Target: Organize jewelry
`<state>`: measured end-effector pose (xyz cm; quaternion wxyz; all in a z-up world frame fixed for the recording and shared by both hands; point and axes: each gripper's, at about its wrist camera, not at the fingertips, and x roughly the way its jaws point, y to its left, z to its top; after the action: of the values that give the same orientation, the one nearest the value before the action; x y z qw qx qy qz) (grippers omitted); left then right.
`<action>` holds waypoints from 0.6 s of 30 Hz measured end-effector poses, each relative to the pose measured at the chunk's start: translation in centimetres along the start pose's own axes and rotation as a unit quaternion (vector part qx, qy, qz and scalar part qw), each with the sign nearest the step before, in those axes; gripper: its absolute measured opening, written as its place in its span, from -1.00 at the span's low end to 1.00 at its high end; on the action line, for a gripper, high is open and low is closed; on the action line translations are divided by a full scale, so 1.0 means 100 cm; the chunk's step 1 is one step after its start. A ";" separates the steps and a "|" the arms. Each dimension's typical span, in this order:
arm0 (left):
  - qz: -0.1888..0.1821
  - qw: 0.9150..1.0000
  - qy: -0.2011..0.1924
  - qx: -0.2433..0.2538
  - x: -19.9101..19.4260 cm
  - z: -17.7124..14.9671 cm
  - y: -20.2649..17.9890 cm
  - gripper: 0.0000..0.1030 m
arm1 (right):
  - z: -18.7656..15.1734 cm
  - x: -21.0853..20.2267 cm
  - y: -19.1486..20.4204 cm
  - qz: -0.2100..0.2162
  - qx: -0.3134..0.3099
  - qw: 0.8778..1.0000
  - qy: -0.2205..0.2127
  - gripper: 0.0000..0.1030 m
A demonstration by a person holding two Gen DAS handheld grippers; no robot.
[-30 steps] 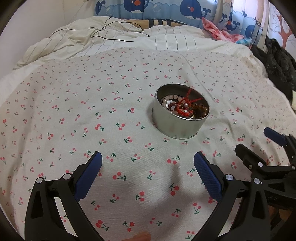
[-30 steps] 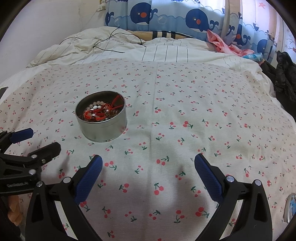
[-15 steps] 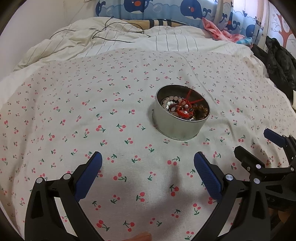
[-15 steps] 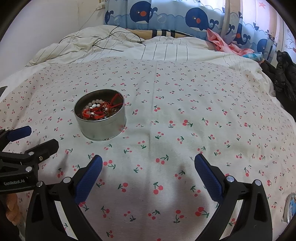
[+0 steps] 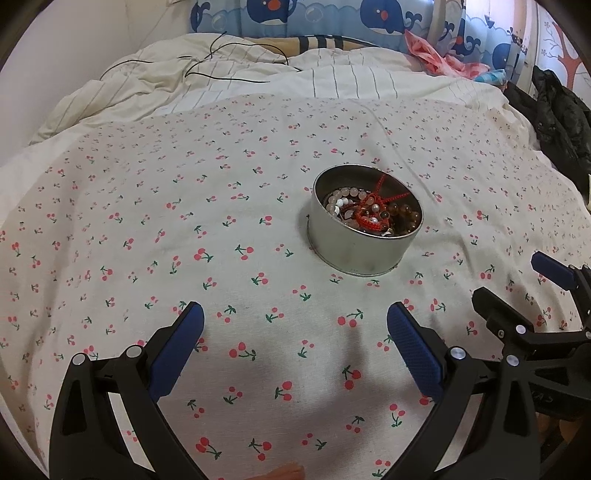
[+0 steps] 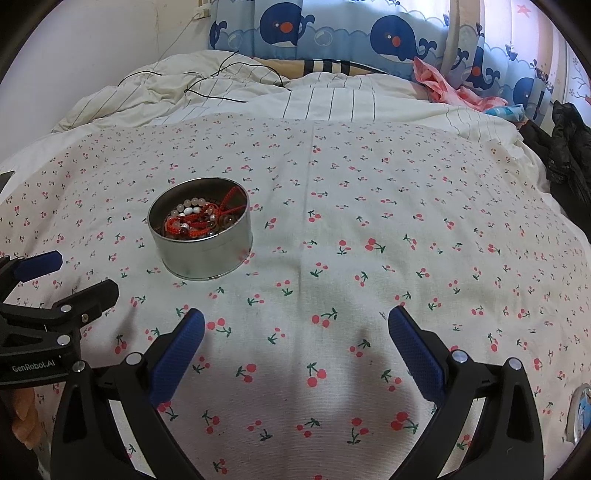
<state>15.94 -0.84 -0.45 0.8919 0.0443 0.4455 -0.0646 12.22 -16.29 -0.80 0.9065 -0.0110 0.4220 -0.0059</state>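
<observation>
A round metal tin (image 5: 364, 254) stands on the cherry-print bedspread (image 5: 184, 229). It holds a red cord bracelet (image 5: 373, 214) and pale and brown bead bracelets. It also shows in the right wrist view (image 6: 207, 254), with the red bracelet (image 6: 192, 225) inside. My left gripper (image 5: 295, 339) is open and empty, a little short of the tin and to its left. My right gripper (image 6: 295, 343) is open and empty, to the right of the tin; it also shows at the right edge of the left wrist view (image 5: 517, 295).
A rumpled striped duvet (image 6: 258, 96) with a black cable (image 6: 221, 77) lies at the back. Whale-print fabric (image 6: 332, 33) and pink cloth (image 6: 447, 88) lie behind it. Dark clothing (image 6: 569, 155) sits at the right edge. A round blue-and-white object (image 6: 581, 413) lies at the lower right.
Both views have shifted slightly: the tin sits a little lower and further left in each. The grippers stay open and the tin has not moved on the bed.
</observation>
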 end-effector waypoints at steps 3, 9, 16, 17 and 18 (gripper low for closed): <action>0.002 1.000 0.000 0.002 0.000 0.000 0.000 0.85 | 0.000 0.000 0.000 0.000 0.000 1.000 0.000 0.85; -0.006 1.000 0.006 -0.003 0.002 0.000 0.002 0.85 | 0.000 0.001 0.000 -0.001 0.002 1.000 0.002 0.85; -0.004 1.000 0.008 -0.003 0.003 -0.001 0.000 0.85 | 0.000 0.002 -0.002 -0.001 0.001 1.000 0.003 0.85; -0.004 1.000 0.008 -0.003 0.003 0.000 0.000 0.85 | 0.000 0.002 -0.003 0.000 0.002 1.000 0.003 0.85; -0.003 1.000 0.008 -0.003 0.003 0.000 0.000 0.85 | 0.000 0.002 -0.003 0.000 0.001 1.000 0.003 0.85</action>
<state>16.11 -0.88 -0.74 0.8880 0.0409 0.4532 -0.0661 12.37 -16.56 -0.91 0.9052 -0.0102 0.4248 -0.0065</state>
